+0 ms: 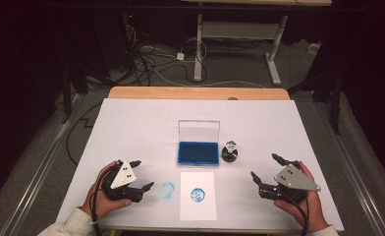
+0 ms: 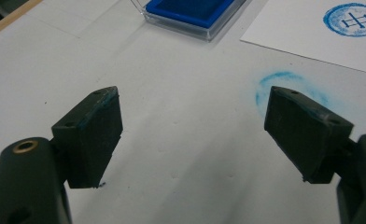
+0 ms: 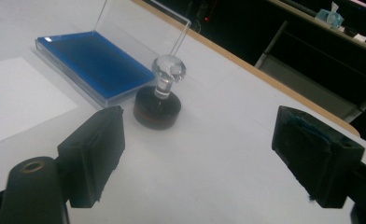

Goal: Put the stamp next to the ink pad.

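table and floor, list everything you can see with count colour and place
ink pad: 1, blue, clear lid open, table centre
stamp: 1, dark base, clear knob, right of the ink pad
paper sheet: 1, white, round blue print, near edge
ink smudge: 1, blue, left of the paper sheet
table: 1, white cover, wood far edge
cables: several, on the floor beyond
left gripper: 1, black, open
right gripper: 1, black, open
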{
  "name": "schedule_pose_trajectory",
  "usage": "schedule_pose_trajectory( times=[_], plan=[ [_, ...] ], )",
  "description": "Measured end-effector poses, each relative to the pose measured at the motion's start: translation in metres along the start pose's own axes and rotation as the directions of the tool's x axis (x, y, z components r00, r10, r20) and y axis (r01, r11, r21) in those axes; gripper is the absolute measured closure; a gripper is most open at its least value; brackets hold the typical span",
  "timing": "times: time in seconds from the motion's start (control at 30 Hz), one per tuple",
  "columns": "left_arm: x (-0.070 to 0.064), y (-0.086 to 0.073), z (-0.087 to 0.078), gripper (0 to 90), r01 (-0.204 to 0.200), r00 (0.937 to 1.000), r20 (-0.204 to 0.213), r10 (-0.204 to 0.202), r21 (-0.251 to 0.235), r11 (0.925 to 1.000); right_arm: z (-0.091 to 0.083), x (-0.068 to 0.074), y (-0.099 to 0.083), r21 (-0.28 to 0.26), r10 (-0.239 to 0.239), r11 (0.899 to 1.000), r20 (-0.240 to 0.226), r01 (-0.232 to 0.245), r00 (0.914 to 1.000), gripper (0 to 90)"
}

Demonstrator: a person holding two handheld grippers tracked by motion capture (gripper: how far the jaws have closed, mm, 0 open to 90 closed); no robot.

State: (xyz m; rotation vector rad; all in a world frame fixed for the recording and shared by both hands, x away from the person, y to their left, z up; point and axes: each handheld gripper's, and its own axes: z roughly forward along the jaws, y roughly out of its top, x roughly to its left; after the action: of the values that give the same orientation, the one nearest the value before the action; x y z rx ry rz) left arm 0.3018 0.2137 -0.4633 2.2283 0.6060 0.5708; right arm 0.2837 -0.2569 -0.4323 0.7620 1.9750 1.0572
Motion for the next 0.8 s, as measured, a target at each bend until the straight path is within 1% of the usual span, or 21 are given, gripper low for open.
schedule_pose_trajectory(
  times=[0.07,0.17,0.27,0.3,0.33,0.4,0.47,0.53,0.8],
  plan=[
    [0.000,0.000,0.000,18.2,0.000,1.0000,0.000,0.000,-0.001,1.0000,-0.002,0.000,-0.004,0.005,-0.003,1.000,0.014,0.003,0.9999,17.5],
    [0.000,0.000,-0.001,17.9,0.000,1.0000,-0.005,0.000,-0.002,1.0000,-0.003,0.000,-0.011,0.012,0.006,1.000,0.015,-0.006,0.9999,18.1],
    [-0.001,0.001,-0.003,17.7,0.002,0.9999,-0.011,-0.002,-0.008,1.0000,-0.005,0.001,-0.020,0.009,-0.004,1.000,0.040,0.003,0.9992,18.2],
    [-0.001,0.001,-0.004,17.4,0.002,0.9999,-0.011,-0.002,-0.012,0.9999,-0.005,0.001,-0.024,0.008,0.007,1.000,0.042,-0.007,0.9991,18.6],
    [-0.002,0.001,-0.004,17.2,0.003,0.9999,-0.013,-0.003,-0.014,0.9999,-0.005,0.001,-0.027,0.016,0.010,1.000,0.035,-0.011,0.9993,18.5],
    [-0.002,0.001,-0.004,17.1,0.002,0.9999,-0.013,-0.002,-0.014,0.9999,-0.005,0.001,-0.033,0.030,0.012,0.999,0.043,-0.013,0.9990,18.5],
    [-0.002,0.000,-0.003,17.1,0.000,0.9999,-0.013,0.000,-0.008,1.0000,-0.006,0.000,-0.037,0.036,0.034,0.999,0.040,-0.035,0.9986,18.5],
    [-0.002,0.000,-0.003,17.1,0.001,0.9999,-0.012,-0.001,-0.005,1.0000,-0.006,-0.001,-0.038,0.032,0.054,0.998,0.036,-0.056,0.9979,18.5],
    [-0.006,0.000,-0.003,17.1,-0.024,0.9996,-0.013,0.024,0.007,0.9997,-0.009,0.000,-0.034,0.003,0.056,0.998,0.027,-0.056,0.9981,16.7]
  ],
)
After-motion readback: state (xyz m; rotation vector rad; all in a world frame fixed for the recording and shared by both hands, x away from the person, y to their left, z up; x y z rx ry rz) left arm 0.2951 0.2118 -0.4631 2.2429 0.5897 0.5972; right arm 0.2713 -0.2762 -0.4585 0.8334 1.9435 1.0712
